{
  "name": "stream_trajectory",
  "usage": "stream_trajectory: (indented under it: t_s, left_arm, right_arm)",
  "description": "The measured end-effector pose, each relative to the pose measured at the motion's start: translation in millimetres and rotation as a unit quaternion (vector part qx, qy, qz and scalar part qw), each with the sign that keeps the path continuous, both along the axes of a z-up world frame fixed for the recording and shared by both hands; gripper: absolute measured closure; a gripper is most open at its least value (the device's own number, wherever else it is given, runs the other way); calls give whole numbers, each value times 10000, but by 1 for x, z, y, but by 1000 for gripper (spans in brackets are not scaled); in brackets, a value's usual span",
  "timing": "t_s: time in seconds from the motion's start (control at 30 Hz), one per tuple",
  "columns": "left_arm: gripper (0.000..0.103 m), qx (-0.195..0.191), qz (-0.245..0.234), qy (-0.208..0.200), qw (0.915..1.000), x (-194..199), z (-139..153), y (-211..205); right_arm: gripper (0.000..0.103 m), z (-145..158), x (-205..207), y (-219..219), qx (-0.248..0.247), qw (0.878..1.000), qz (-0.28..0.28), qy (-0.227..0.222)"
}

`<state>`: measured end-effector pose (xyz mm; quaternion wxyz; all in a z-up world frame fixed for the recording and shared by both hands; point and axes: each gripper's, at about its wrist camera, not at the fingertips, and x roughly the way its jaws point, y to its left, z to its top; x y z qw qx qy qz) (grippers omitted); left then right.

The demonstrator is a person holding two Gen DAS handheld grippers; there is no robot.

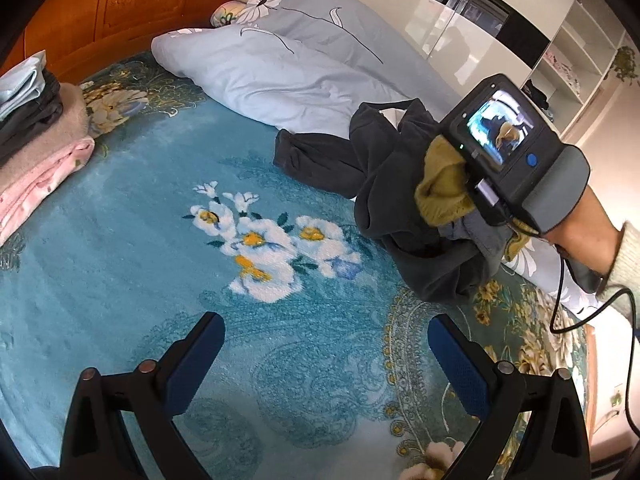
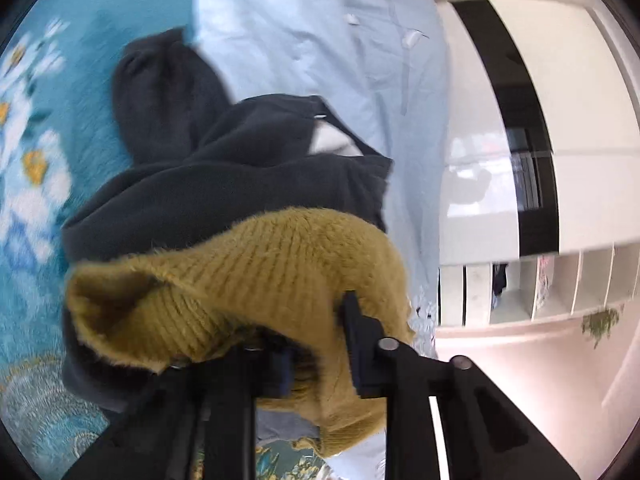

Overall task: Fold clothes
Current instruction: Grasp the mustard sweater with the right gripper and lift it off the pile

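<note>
A: Big teal bed blanket [image 1: 120,260] has loads of free room, and the folded stack [image 1: 40,132] sits at its far edge. The left claw [image 1: 326,364] hangs wide open, holding nothing.

B: Right claw [image 2: 316,356] is pinched shut on the mustard sweater [image 2: 248,276], atop the dark clothes pile [image 1: 384,184]. It should probably lift that clear, then spread it flat mid-blanket.
</note>
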<state>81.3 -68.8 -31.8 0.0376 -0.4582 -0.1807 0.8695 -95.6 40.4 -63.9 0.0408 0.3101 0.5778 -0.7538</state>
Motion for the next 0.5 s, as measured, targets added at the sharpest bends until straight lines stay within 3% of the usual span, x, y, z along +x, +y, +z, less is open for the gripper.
stream_trajectory:
  t_s: [0.13,0.3,0.4,0.5]
  left_arm:
    - [0,127,109,-31,9999,9,2,-11]
    - [1,474,166,-122,9987,15,0,-17]
    - [1,594,135,-122,9981,18,0,-16]
    - [1,618,163,-49,9979,21,5,-19]
  right_arm:
    - [92,71,-19,25,-890,9924,-610,598]
    - [93,159,-23,78,-1887,9679,-1123,1223]
    - [93,210,-5,99,-2297,9523,-1131,1658]
    - [93,247,23,97,-2661,9437,-854,1771]
